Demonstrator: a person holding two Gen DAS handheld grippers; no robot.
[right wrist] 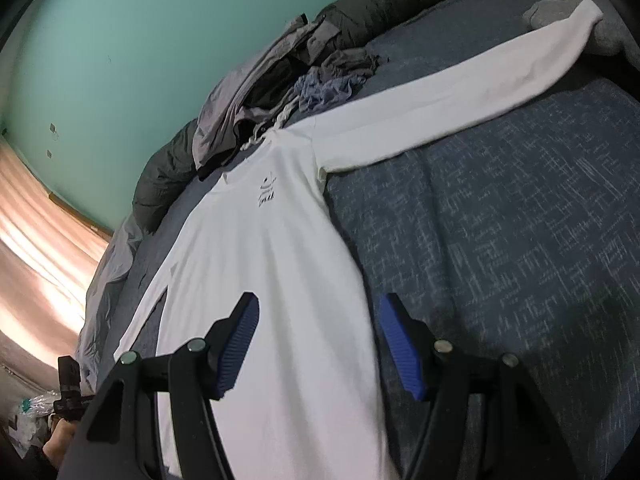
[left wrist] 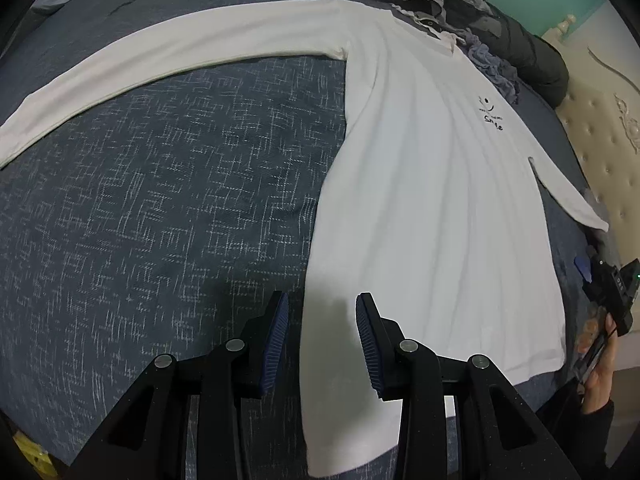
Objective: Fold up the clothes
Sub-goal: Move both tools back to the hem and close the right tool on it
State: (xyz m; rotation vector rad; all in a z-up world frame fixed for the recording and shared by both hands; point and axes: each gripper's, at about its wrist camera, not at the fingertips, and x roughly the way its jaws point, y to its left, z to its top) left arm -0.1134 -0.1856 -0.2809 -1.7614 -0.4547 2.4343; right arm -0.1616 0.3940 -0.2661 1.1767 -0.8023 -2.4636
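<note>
A white long-sleeved shirt (left wrist: 420,200) with a small black chest print lies flat, front up, on a dark blue patterned bedspread (left wrist: 160,220). One sleeve (left wrist: 160,52) stretches out to the left; the other (left wrist: 568,200) lies toward the right. My left gripper (left wrist: 322,304) is open and empty, just above the shirt's left hem edge. My right gripper (right wrist: 318,304) is open and empty above the shirt's (right wrist: 272,260) lower body; its sleeve (right wrist: 460,100) reaches up right. The right gripper also shows at the right edge of the left wrist view (left wrist: 612,300).
A heap of grey and dark clothes (right wrist: 280,88) and a dark puffy jacket (left wrist: 532,56) lie beyond the shirt's collar. A cream padded headboard (left wrist: 600,140) stands at the right. A teal wall (right wrist: 140,40) and pink curtain (right wrist: 36,240) are behind the bed.
</note>
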